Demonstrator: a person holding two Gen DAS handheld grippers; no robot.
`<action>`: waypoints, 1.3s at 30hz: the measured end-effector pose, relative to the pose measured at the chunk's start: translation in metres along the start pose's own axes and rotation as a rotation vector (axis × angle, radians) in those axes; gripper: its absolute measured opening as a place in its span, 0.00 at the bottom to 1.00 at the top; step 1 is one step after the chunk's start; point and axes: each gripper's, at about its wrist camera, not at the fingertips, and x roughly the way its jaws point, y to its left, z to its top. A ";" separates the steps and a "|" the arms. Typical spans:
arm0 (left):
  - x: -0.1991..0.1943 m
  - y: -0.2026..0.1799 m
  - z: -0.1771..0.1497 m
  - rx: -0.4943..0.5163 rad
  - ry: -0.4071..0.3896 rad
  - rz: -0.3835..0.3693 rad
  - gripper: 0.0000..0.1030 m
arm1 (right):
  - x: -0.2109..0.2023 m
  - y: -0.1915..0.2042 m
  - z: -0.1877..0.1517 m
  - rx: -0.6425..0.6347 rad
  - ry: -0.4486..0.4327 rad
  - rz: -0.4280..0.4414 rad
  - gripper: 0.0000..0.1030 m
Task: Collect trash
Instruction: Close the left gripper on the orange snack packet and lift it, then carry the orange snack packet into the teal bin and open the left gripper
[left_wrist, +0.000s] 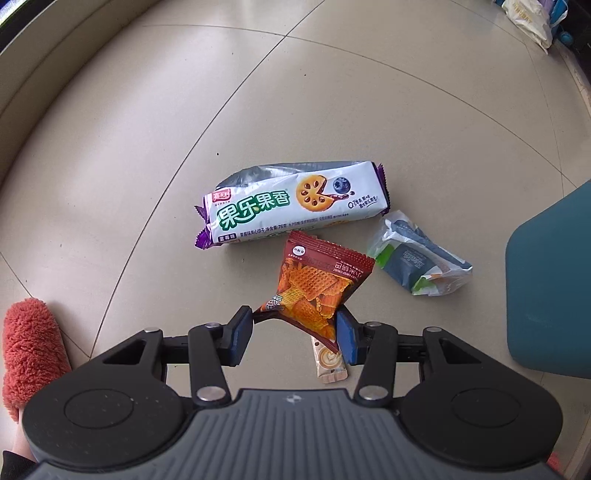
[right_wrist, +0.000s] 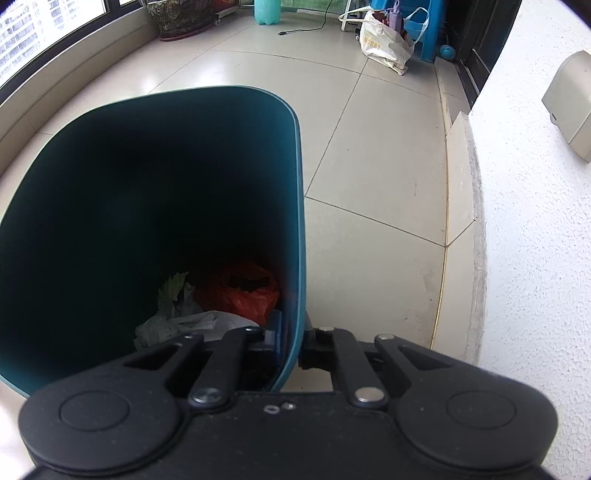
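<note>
Left gripper nearest: its blue pads pinch the lower corners of a red-brown snack packet, jaws about half closed, the packet bowed between them and, I judge, lifted clear of the floor, since a small coffee sachet shows beneath it. Right gripper is clamped nearly shut on the near rim of the teal bin, one finger inside the wall and one outside; likely it holds the bin steady or tipped to receive the packet. Inside, at the bottom: an orange plastic bag, crumpled white paper, something pale green. Still on the floor beyond the held packet: a long white biscuit wrapper with purple ends, and to its right a crumpled clear-and-blue wrapper, just beside the bin's side. A fuzzy red slipper sits at left. Surface is glossy beige tile with thin grout lines. Farther off: low window ledge, plant pot, a white shopping bag against blue furniture, rough white wall at right.
</note>
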 end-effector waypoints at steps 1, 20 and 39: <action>-0.010 -0.004 0.000 0.007 -0.007 0.001 0.45 | 0.000 -0.001 0.000 0.009 -0.003 0.002 0.05; -0.176 -0.120 -0.002 0.198 -0.200 -0.131 0.45 | -0.003 -0.015 -0.006 0.051 -0.029 0.050 0.05; -0.171 -0.280 -0.008 0.470 -0.171 -0.198 0.46 | -0.006 -0.024 -0.011 0.050 -0.041 0.085 0.07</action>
